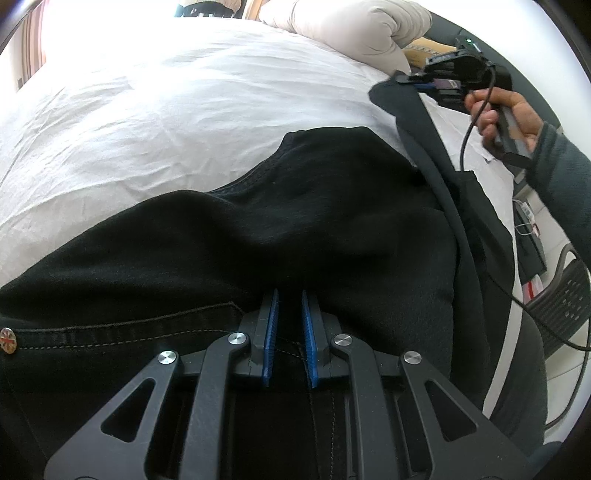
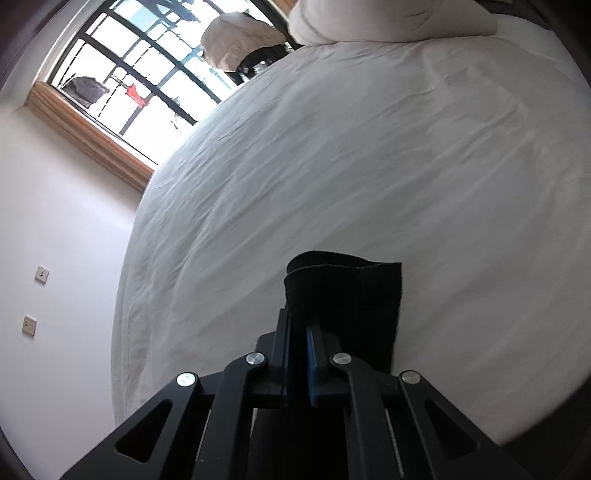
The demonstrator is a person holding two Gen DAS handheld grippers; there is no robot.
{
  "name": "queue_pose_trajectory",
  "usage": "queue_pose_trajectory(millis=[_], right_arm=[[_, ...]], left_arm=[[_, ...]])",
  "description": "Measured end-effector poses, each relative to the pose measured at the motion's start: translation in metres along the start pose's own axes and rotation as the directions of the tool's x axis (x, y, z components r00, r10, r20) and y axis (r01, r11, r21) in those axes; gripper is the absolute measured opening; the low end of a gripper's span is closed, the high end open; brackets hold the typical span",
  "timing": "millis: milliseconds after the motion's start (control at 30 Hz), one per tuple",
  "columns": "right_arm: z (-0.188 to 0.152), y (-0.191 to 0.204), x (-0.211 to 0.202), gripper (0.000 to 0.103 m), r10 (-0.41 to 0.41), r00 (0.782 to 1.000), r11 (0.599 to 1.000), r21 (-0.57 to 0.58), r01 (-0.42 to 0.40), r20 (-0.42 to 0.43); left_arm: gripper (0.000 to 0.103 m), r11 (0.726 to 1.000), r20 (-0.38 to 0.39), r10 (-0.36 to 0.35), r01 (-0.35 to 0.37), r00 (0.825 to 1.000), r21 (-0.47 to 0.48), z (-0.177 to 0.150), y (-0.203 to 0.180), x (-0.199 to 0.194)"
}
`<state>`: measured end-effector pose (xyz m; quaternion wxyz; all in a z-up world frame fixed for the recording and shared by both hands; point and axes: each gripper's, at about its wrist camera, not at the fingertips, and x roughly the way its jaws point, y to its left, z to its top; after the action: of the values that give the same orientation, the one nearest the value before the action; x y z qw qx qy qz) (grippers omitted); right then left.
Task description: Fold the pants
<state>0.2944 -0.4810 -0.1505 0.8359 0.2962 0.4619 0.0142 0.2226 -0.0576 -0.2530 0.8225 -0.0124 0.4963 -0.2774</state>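
**Both ends of the pants pinched, fold about to begin**

White bedsheet (image 1: 177, 110) fills most of both views, w/ a rolled duvet (image 1: 354, 29) at the far end and a barred window (image 2: 122, 66) beyond the bed's edge. Black pants (image 1: 295, 229) lie across the near part of the bed, waistband end toward the left wrist cam (a pocket seam and a metal rivet (image 1: 8, 340) show at lower left).

Left gripper (image 1: 291, 295) has its blue pads brought close together on dark fabric near the waistband seam; tips are buried under a fold, so the hold reads as a pinch on the pants. Right gripper (image 2: 297, 321), held in the person's right hand (image 1: 506, 118), is clamped on a leg end, the cuff (image 2: 343, 295) standing up past its fingers and clear of the sheet. In the left cam that leg runs taut from the waist area up to the right gripper.

Step in hand, as I judge it: grasp done at both ends, lift starting. Next move prob. calls for carrying the cuff end over toward the waistband while the left gripper anchors, keeping the leg flat and edges lined up. Risk: thin pinch on the cuff could slip.

Containers: none in view, nothing to report there.
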Motion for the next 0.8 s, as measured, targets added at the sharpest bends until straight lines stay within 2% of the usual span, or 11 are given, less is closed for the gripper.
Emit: queue_pose_trajectory(millis=[33,167,233,400,533,800], right_arm=[[0.001,-0.006,-0.001,0.012,-0.007,1.000,1.000,0.028,0.008,-0.013],[-0.003,-0.024,0.002,0.012,0.017,0.999,0.994,0.111,-0.012,-0.039],[-0.007,-0.026,0.005,0.012,0.053,0.998,0.990,0.136,-0.047,-0.044],[-0.007,-0.008,0.010,0.012,0.080,0.995,0.993,0.090,-0.074,-0.064],[-0.005,0.011,0.012,0.008,0.045,0.997,0.999,-0.010,-0.046,-0.062],[-0.005,0.009,-0.007,0.005,0.056,0.998,0.998,-0.021,-0.057,-0.001]], left_arm=[[0.013,1.000,0.001,0.003,-0.003,1.000,0.003,0.000,-0.001,0.000],[0.013,1.000,0.005,0.019,-0.019,1.000,0.015,-0.001,-0.006,-0.001],[0.013,0.999,0.007,0.027,-0.028,1.000,0.022,-0.001,-0.009,-0.001],[0.013,0.999,0.007,0.028,-0.029,1.000,0.021,-0.001,-0.011,-0.002],[0.013,1.000,0.009,0.026,-0.026,1.000,0.018,-0.002,-0.009,0.000],[0.013,1.000,0.011,0.017,-0.017,1.000,0.010,-0.002,-0.006,-0.001]])
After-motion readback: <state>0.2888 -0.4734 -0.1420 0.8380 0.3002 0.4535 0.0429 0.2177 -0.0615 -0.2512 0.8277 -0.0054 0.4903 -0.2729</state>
